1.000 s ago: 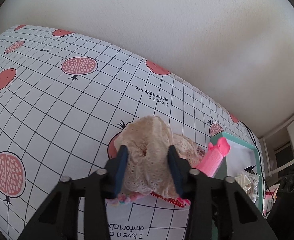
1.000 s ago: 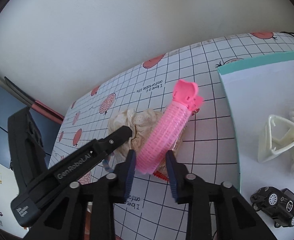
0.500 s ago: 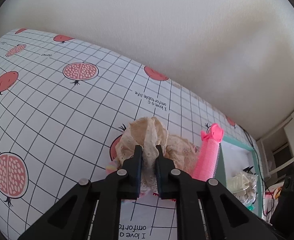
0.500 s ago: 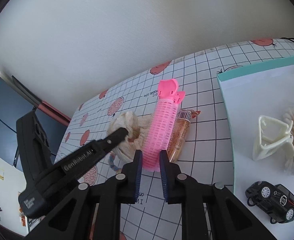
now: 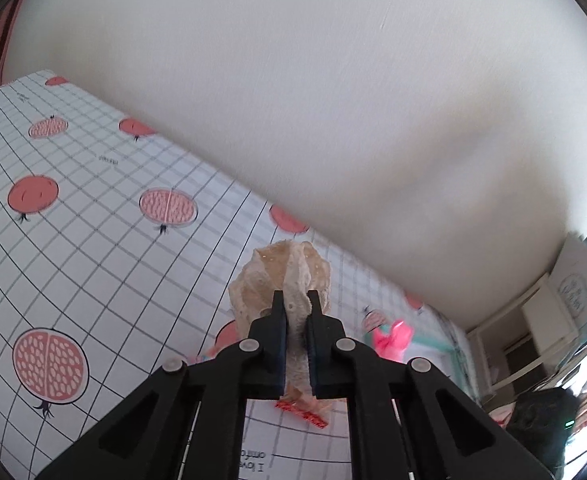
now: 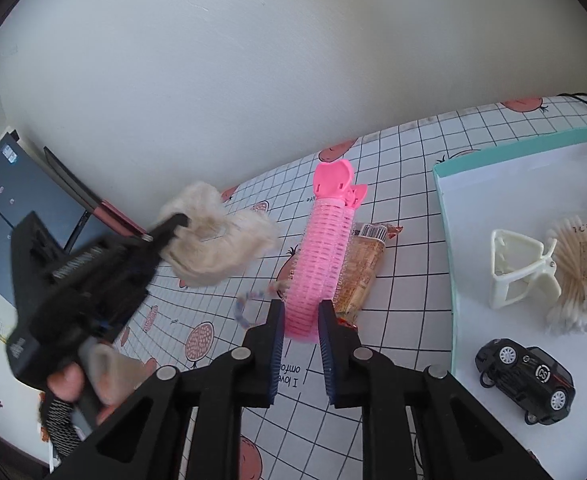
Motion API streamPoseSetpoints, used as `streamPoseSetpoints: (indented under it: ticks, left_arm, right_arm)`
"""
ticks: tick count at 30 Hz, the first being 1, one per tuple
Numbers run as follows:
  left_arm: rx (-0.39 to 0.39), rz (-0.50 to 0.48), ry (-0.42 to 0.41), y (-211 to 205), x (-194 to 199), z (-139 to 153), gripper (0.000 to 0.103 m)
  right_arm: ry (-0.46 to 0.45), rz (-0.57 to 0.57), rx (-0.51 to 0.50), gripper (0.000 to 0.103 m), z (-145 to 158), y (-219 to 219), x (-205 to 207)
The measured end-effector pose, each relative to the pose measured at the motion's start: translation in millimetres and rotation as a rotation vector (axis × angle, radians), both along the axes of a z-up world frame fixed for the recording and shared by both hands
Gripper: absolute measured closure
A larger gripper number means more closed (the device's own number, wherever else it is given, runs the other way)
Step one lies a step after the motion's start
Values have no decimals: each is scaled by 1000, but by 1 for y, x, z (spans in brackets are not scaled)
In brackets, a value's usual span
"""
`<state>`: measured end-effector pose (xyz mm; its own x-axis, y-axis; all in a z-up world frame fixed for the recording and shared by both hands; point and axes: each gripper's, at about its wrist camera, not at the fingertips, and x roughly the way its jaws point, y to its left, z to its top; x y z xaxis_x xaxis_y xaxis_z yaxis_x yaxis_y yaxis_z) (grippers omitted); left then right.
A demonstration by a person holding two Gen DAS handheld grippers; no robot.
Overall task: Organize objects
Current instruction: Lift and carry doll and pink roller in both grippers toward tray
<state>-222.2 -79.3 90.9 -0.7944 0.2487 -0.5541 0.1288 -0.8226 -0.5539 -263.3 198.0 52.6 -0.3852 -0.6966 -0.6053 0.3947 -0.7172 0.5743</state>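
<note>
My left gripper is shut on a cream lace scrunchie and holds it above the pomegranate-print tablecloth. In the right wrist view the scrunchie hangs in the air from the left gripper. My right gripper is shut on the lower end of a pink hair roller clip, lifted off the cloth. The roller's pink tip also shows in the left wrist view. A teal-rimmed white tray lies to the right.
On the cloth under the roller lie an orange snack packet and a pastel hair tie. The tray holds a white claw clip, a pack of cotton swabs and a black toy car. A wall stands behind.
Both grippers closed on their objects and lifted them. The scrunchie rose up and left off the table; the roller rose off the snack packet.
</note>
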Motion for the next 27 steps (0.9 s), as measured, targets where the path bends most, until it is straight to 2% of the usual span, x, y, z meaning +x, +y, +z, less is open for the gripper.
streamPoseSetpoints:
  ticks: [3,9,27]
  left_arm:
    - [40,3,47,-6,10,13,95]
    - [41,-9,93,-3,20,29,95]
    - [28,-98,67,50,21,21,95]
  right_arm:
    - [2,-3,-4,85,2,4,2]
    - [5,-9,-6,85,3,12,5]
    - [69,-84,16,85,14,57,6]
